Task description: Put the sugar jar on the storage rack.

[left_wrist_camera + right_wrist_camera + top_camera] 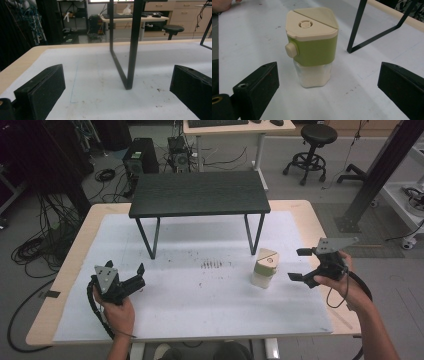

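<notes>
A small jar point(263, 268) with a green collar, a beige lid and white contents stands upright on the white mat, right of centre. In the right gripper view the jar point(312, 50) is just ahead of the black jaws, not between them. My right gripper point(299, 265) is a short way to the jar's right, pointing left at it, open wide and holding nothing. My left gripper point(141, 276) rests low at the front left, open and empty. In the left gripper view a black leg point(130, 50) of the small table stands ahead of the jaws.
A small black table point(199, 193) on thin metal legs stands at the back of the white mat point(200, 310). The mat lies on a wooden tabletop point(65, 270). Dark specks point(211, 265) mark the mat's middle. Cables, computer cases and a stool sit on the floor beyond.
</notes>
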Motion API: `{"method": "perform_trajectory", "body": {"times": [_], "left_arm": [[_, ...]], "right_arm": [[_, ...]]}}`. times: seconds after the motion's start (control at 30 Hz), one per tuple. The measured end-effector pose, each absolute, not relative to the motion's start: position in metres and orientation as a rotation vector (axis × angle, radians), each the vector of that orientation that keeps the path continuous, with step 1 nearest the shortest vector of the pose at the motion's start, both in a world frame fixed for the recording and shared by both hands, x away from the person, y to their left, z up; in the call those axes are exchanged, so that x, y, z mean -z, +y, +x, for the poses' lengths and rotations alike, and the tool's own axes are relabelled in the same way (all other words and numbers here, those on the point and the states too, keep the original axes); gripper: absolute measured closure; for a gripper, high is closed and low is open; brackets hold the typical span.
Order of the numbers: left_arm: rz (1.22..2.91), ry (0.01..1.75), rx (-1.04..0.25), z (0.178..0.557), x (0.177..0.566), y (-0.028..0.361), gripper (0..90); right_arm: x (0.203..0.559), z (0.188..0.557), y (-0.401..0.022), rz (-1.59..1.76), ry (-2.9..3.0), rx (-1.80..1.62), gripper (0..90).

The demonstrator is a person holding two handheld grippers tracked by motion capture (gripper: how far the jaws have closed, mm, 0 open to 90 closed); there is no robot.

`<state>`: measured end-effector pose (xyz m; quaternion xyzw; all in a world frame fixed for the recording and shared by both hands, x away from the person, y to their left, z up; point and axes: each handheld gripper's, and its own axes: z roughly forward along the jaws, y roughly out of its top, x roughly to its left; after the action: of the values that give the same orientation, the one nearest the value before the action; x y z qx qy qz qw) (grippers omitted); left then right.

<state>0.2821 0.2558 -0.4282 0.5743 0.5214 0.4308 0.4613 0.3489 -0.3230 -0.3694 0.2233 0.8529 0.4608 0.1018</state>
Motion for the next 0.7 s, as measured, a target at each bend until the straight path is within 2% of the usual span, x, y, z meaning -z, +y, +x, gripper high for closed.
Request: {"method": "perform_trajectory", "body": {"times": [0.7], "left_arm": [[1.409, 1.287, -1.055, 0.282, 0.428, 0.257, 0.2]], "right_arm": [[0.397, 0.354, -0.297, 0.643, 2.564, -1.376, 3.3]]}}
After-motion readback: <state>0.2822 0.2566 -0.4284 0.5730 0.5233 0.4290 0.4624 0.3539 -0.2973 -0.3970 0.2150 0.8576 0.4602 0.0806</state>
